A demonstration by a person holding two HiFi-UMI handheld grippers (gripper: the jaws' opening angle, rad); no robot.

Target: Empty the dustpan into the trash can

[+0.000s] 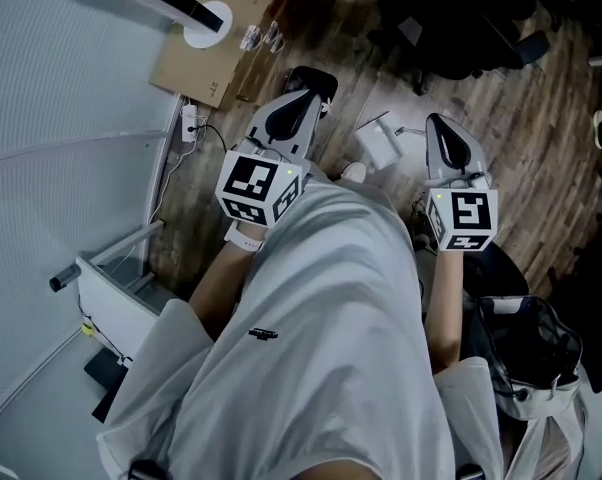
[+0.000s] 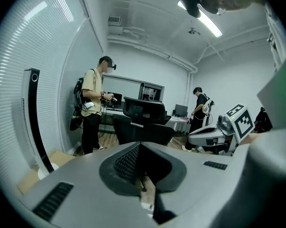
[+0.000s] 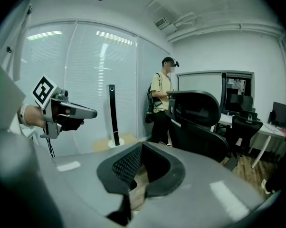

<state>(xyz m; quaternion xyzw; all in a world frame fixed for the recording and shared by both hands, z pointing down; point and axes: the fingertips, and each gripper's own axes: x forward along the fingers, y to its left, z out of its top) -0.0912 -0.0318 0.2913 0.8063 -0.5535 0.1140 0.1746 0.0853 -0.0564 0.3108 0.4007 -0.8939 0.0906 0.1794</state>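
**2 closed tools, no dustpan in sight**

Head view: the left tool (image 1: 309, 86) and right tool (image 1: 439, 128) hang over the wooden floor (image 1: 541, 118), both empty.
Left gripper view: jaws together on nothing; no dustpan or trash can shows.
Right gripper view: the same, with an office chair (image 3: 195, 122) near. Searching blind could knock it.

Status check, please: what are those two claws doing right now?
Left gripper shut, empty. Right gripper shut, empty. No dustpan or trash can in view.
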